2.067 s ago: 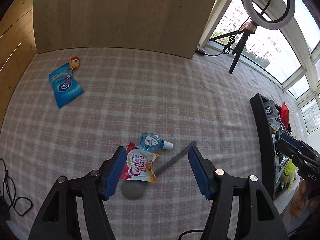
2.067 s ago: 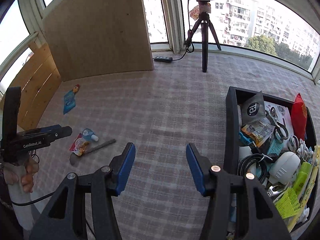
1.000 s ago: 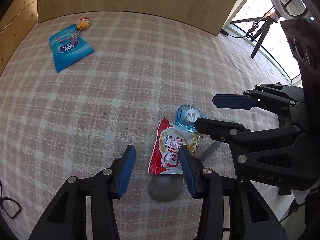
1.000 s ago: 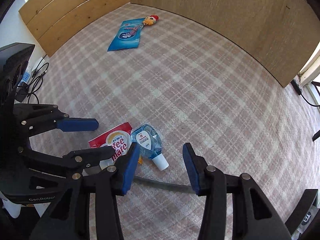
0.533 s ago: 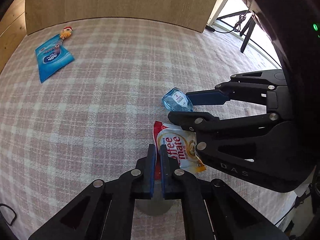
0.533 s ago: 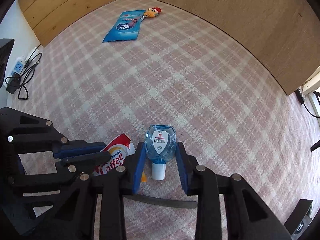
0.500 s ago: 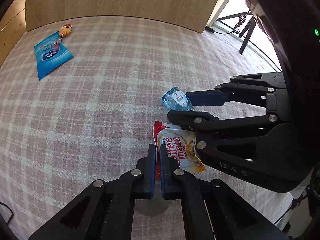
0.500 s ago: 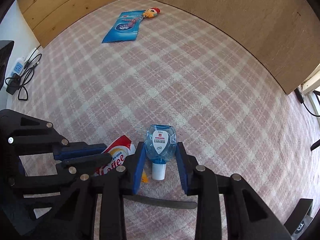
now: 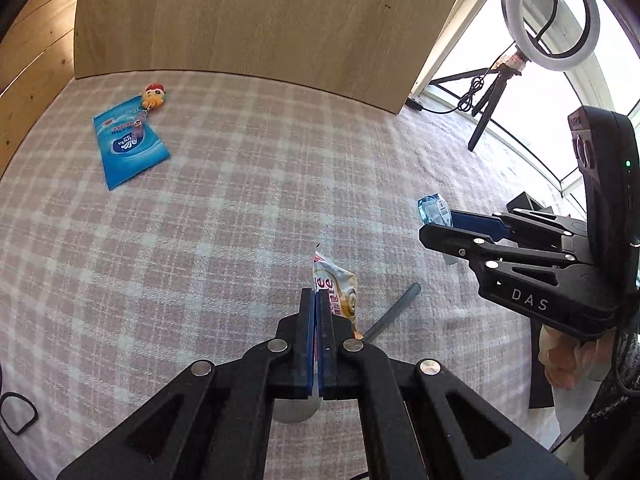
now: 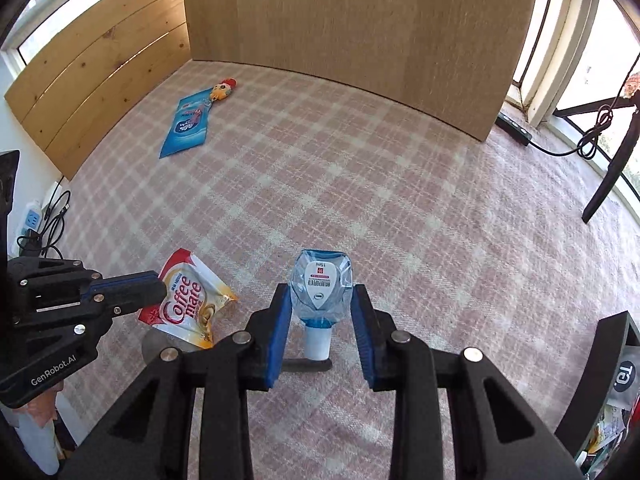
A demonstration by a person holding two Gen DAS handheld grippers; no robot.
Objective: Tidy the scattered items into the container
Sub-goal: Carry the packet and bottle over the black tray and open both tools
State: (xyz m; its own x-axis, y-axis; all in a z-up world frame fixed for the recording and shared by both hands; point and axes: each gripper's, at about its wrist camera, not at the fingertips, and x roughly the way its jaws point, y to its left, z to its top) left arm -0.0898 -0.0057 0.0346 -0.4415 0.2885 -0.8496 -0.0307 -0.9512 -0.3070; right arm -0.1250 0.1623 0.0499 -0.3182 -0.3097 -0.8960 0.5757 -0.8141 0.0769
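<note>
Coffee-mate sachet (image 10: 188, 302) is pinched at its edge by the left gripper (image 9: 316, 312), jaws pressed flat together on it, above the checked cloth (image 9: 240, 208). Just beside it, the right gripper (image 10: 322, 320) clamps the small blue bottle (image 10: 322, 284), cap toward the camera. A grey spoon (image 9: 394, 312) lies below. Blue packet (image 9: 128, 146) and doll keyring (image 9: 154, 95) sit far back; bin (image 10: 596, 384) at right.

Rug (image 10: 360, 168) is pink and cream plaid. Coffee-mate packet (image 10: 188, 304) is red, white and gold, little bottle (image 10: 322, 288) clear blue, far pouch (image 9: 130, 144) bright blue.
</note>
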